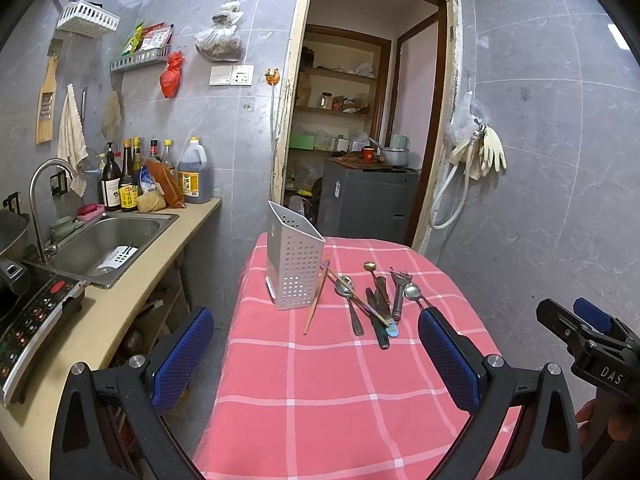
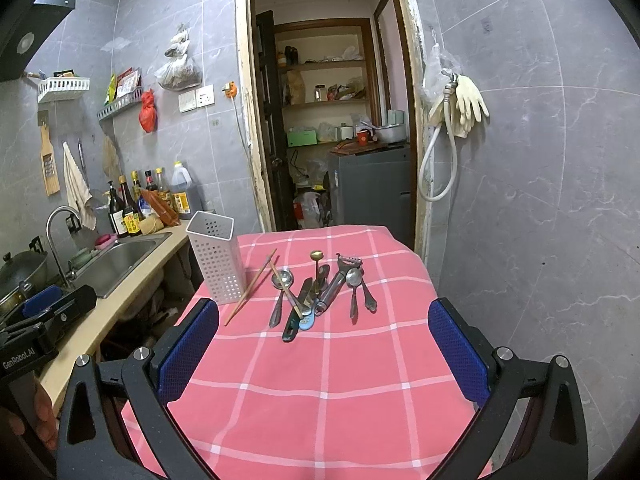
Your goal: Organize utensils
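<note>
One white perforated holder (image 2: 216, 258) stands at the table's (image 2: 320, 392) far left corner. Beside it: two chopsticks (image 2: 251, 286), three spoons (image 2: 353, 282), one peeler (image 2: 335, 286). Left gripper (image 1: 316, 354) and right gripper (image 2: 324, 344): jaws apart, empty

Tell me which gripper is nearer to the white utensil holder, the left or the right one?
Left, slightly, as I judge it. The left gripper faces the white utensil holder almost straight on. The right gripper sits further right, with the holder ahead to its left. Both are open and apart from it.
</note>
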A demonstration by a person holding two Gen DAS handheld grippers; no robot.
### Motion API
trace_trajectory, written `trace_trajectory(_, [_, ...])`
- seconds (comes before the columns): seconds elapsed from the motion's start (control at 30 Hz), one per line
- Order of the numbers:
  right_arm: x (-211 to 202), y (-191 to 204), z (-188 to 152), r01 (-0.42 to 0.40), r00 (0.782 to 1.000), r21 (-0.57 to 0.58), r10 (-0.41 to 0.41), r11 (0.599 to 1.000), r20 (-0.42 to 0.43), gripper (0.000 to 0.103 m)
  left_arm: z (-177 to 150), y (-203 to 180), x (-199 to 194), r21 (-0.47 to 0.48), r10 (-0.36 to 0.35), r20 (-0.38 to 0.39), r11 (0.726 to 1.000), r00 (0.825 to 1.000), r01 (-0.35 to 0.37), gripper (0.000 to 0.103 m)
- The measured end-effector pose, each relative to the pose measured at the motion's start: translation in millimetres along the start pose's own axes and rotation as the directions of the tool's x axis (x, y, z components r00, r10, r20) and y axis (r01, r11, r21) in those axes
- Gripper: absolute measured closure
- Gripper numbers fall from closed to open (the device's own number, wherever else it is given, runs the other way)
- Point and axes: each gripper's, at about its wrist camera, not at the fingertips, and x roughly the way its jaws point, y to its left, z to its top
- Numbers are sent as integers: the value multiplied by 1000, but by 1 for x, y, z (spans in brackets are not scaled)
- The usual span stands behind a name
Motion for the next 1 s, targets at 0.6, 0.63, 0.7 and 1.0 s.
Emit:
trace_trajectory(0.6, [4,8,1,3,1000,-2,-3,1000,-6,1,-9,12,5,-5,-3,-4,1000,1000,3,0])
trace_trajectory(0.63, [4,8,2,3,1000,-3,-3,1000,-7,1,-10,12,8,-5,-3,-5,1000,1000,3,0])
trace_trajectory(0.7, [4,9,2,3,1000,-2,-3,1000,-7,1,-11,13,8,-6,-2,-6,1000,1000,2,0])
trace_trajectory(1.0, [7,14,4,5,1000,-4,-5,1000,-11,1,-10,23,22,-8,-5,-10,1000,1000,5,0])
